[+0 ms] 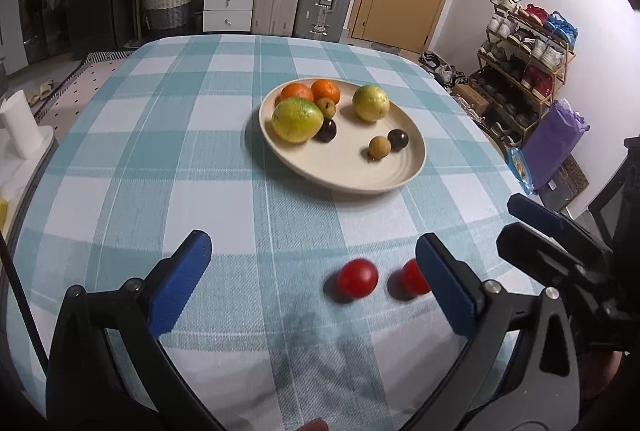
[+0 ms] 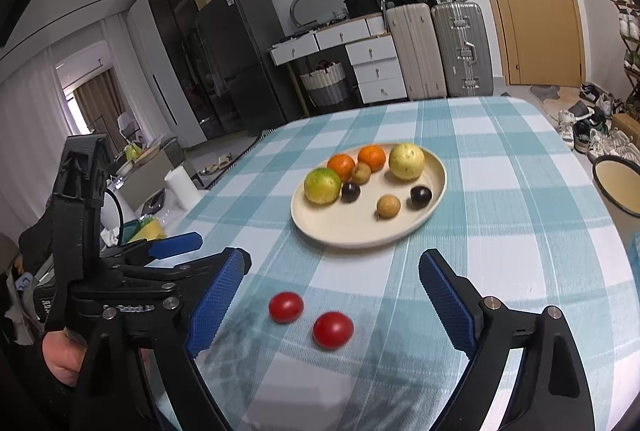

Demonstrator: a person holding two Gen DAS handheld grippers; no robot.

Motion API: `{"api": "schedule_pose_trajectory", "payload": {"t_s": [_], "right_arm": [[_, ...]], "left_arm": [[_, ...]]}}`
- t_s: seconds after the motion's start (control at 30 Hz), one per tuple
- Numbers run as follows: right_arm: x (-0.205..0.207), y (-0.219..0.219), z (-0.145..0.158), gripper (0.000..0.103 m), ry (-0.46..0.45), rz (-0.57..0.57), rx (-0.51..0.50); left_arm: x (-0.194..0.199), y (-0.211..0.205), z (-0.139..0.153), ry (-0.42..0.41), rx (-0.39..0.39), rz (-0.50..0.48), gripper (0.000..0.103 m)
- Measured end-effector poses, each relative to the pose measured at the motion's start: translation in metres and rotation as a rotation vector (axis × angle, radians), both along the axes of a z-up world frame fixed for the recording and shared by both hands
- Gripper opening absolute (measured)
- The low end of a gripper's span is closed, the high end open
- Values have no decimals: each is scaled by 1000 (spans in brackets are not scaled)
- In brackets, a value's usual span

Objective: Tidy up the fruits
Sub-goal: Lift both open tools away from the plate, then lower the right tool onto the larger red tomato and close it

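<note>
Lying on the checked tablecloth on the near side of the cream round plate (image 2: 438, 167), two small red tomatoes (image 2: 285, 306) sit ahead of both wide-open, empty grippers, the right gripper (image 2: 332, 295) framing them squarely, the left gripper (image 1: 312, 263) offset.

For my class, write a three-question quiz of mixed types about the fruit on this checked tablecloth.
1. How many red tomatoes lie on the cloth, off the plate?
2. True or false: both tools hold fruit.
3. Which fruit on the plate is largest? A) orange B) green-yellow fruit C) dark plum

Key:
1. Two: one tomato and another tomato.
2. False: the left tool and right tool are open and empty.
3. B, the green-yellow fruit.
</note>
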State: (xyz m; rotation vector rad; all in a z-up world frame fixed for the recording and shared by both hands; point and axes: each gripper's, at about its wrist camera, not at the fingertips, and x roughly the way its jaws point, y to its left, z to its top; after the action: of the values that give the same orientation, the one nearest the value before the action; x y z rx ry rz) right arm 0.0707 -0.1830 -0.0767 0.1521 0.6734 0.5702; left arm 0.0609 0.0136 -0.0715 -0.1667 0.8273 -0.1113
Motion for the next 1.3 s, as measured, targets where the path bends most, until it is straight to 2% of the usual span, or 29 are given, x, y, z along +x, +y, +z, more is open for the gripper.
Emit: {"api": "schedule_pose_trajectory", "payload": {"t_s": [0.3,0.57,0.87,0.97,1.13,1.2,1.3], "right_arm": [[-5,3,-26,92,63,22,-15],[-5,13,-43,91,109,48,-32],[-2,19,-52,70,143,74,-51],[-1,22,-55,58,157,84,-58],[4,23,-63,45,194,86,-60],[7,23,-66,34,213,86,-57],[9,22,-68,31,227,93,-42]], "left_arm": [[-4,7,-28,57,-23,12,102],[-2,14,-36,75,-40,17,102],[0,18,-40,85,-52,22,102],[0,18,-41,87,-54,21,102],[1,18,-41,89,-54,17,102],[1,17,-42,91,-51,16,102],[3,16,-44,97,-51,15,102]]}}
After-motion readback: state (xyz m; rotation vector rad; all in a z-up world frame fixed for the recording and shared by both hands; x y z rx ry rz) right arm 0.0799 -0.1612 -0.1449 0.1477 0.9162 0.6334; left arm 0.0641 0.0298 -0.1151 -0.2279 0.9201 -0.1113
